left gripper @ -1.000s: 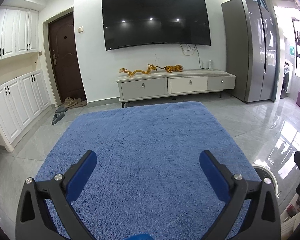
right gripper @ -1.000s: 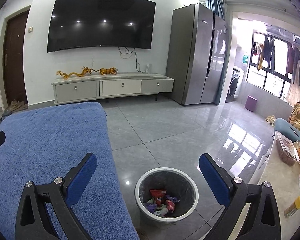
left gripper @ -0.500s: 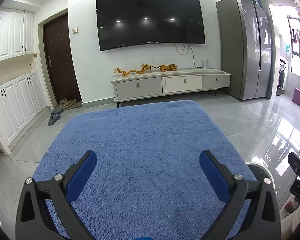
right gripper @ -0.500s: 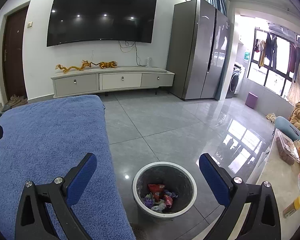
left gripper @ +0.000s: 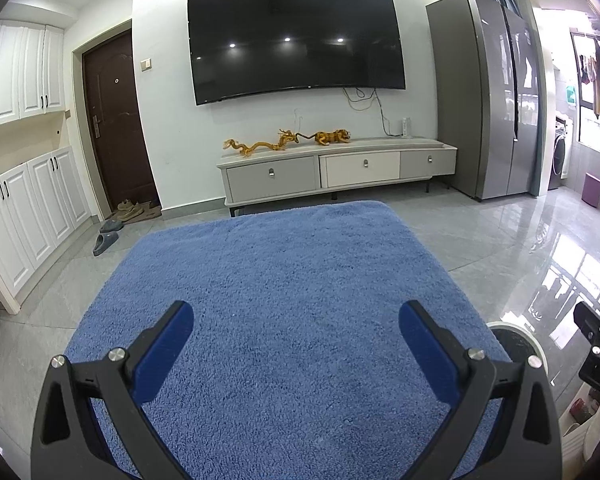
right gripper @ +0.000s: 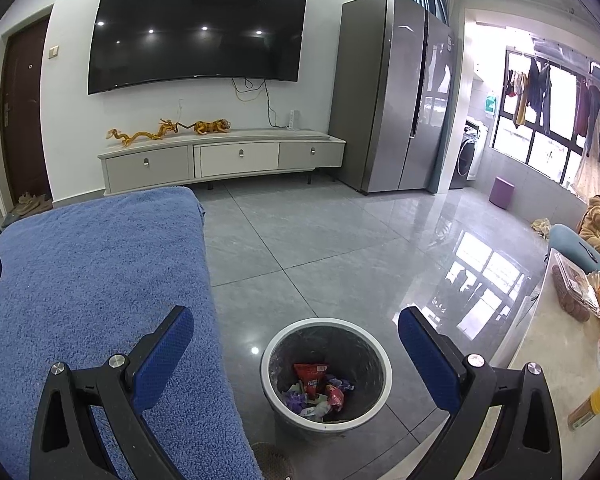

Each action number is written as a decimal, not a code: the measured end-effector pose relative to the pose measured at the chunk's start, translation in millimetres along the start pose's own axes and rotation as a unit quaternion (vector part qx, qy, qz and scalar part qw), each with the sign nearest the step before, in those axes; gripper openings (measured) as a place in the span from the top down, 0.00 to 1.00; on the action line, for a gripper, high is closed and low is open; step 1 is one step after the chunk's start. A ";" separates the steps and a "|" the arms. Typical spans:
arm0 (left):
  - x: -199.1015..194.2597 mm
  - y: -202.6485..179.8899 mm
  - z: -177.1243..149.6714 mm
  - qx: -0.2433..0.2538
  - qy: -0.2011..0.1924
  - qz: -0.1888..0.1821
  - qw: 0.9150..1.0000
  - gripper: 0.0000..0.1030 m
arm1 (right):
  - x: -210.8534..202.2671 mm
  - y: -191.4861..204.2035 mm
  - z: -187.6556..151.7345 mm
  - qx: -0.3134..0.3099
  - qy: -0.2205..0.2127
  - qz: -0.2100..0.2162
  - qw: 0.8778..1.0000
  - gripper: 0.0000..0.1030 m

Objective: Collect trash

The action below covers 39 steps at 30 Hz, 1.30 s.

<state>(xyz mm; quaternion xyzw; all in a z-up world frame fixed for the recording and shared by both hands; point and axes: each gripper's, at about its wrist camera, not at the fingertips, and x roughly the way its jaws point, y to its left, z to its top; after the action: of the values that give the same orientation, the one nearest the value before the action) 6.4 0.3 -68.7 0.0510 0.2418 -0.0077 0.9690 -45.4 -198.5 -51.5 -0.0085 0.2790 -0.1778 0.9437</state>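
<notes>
A grey bin with a white rim (right gripper: 326, 376) stands on the tiled floor, just right of the blue towel-covered surface (right gripper: 96, 280). Inside it lie several wrappers, among them a red packet (right gripper: 311, 376). My right gripper (right gripper: 296, 344) is open and empty, held above and in front of the bin. My left gripper (left gripper: 296, 344) is open and empty over the blue surface (left gripper: 284, 300), which shows no trash on it. The bin's rim (left gripper: 518, 330) peeks in at the right of the left wrist view.
A TV stand (right gripper: 224, 160) and wall TV are at the back, a grey fridge (right gripper: 392, 92) to the right. A marble table edge (right gripper: 556, 368) with food boxes and a yellow-capped bottle (right gripper: 588, 404) is at the far right. White cabinets (left gripper: 24, 204) line the left wall.
Both grippers have risen and drawn back slightly; the views have shifted a little to the right. Both stay open and empty. The bin's contents are unchanged.
</notes>
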 end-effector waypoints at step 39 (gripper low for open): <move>-2.9 0.1 0.4 -0.006 0.001 -0.011 1.000 0.00 | 0.8 0.6 -5.1 0.003 -0.002 0.007 1.000 0.00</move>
<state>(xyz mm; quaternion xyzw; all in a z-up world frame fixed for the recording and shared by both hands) 4.0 0.3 -66.9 0.0424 0.2433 -0.0169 0.9689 -47.3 -197.7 -56.2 -0.0046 0.2767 -0.1719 0.9454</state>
